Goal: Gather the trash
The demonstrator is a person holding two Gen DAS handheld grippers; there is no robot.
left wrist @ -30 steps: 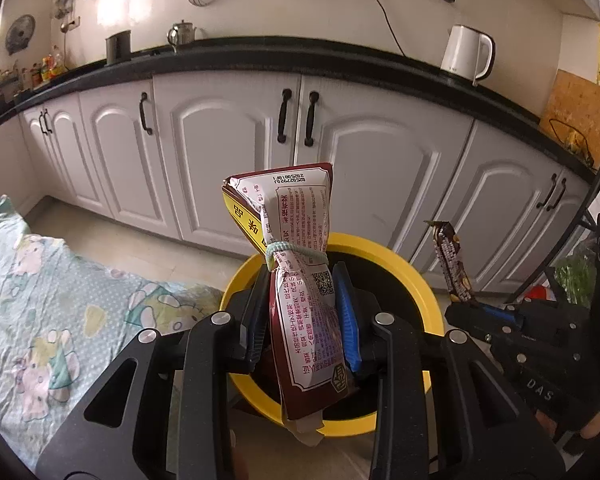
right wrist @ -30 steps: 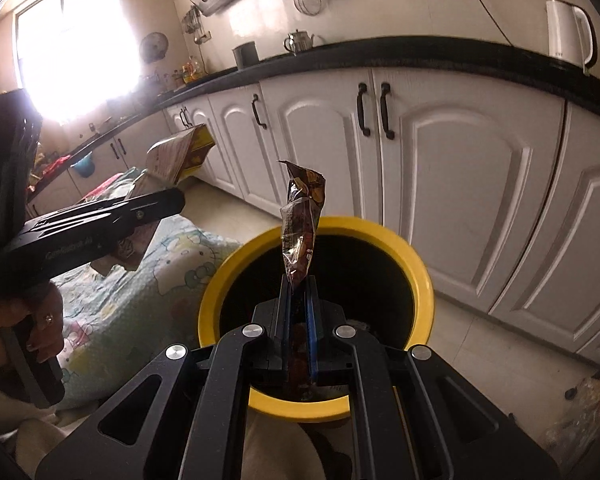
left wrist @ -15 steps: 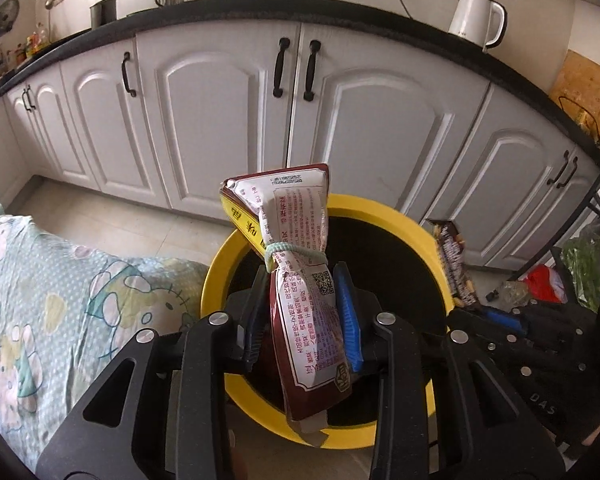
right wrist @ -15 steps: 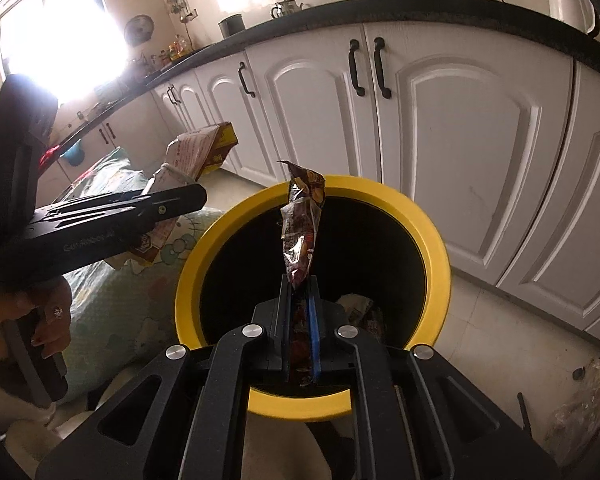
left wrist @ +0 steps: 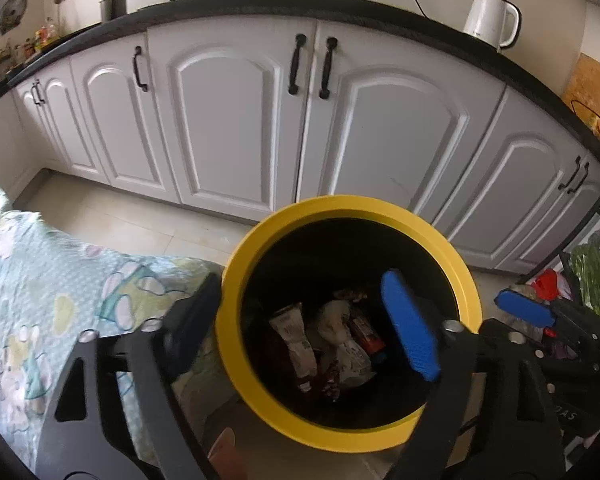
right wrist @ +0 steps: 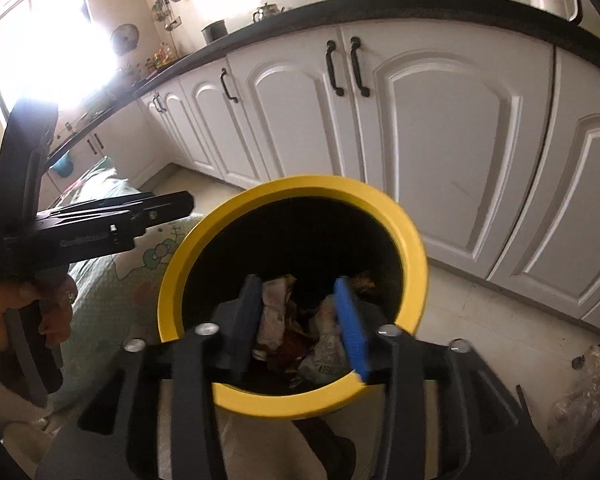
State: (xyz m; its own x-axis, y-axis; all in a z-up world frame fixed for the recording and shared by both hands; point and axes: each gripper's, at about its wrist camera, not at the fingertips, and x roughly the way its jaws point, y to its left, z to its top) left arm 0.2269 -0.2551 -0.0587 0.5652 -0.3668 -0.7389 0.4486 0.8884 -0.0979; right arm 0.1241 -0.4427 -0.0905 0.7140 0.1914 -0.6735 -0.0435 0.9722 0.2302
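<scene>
step: dropping trash | left tongs (left wrist: pixel 300 328) and right tongs (right wrist: pixel 300 320) both hanging released over yellow-rimmed bin (left wrist: pixel 470 292) - wrappers (left wrist: pixel 324 340) lying inside | next: seeking more trash - likely elsewhere

Your round plastic bin (left wrist: pixel 236 280): yellow rim, black inside. Gripper pads (left wrist: pixel 410 336): blue. Wooden cabinet doors (left wrist: pixel 228 128): white, black handles. Cloth (left wrist: pixel 40 280): green, cartoon-printed.
</scene>
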